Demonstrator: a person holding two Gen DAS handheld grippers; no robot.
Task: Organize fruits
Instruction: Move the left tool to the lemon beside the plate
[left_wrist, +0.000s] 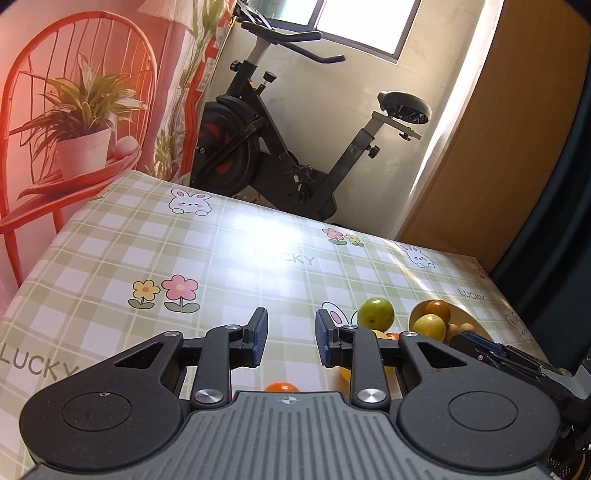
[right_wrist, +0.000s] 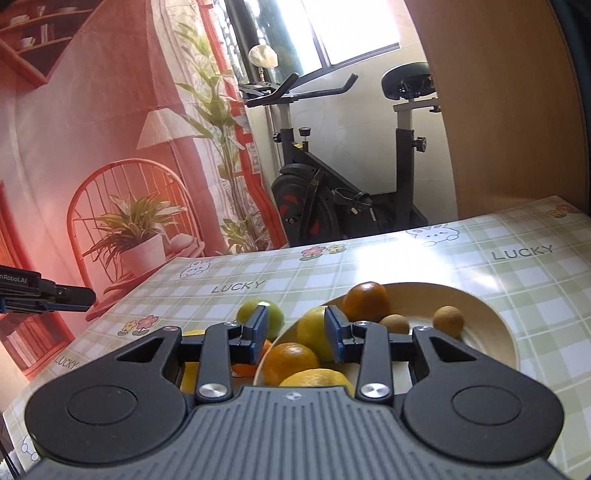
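Two grippers were seen empty, narrowly parted: the left gripper (left_wrist: 290, 338) over bare tablecloth (left_wrist: 110, 266), the right gripper (right_wrist: 295, 334) above the bowl (right_wrist: 495, 325), presumably between fruits. Some fruit (right_wrist: 364, 301) was gathered inside; a green fruit (left_wrist: 376, 314) was left just outside. An exercise bike (left_wrist: 280, 147) was parked beyond.

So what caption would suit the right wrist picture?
Empty right gripper poised over a bowl of citrus, a green fruit loose on the checked tablecloth.
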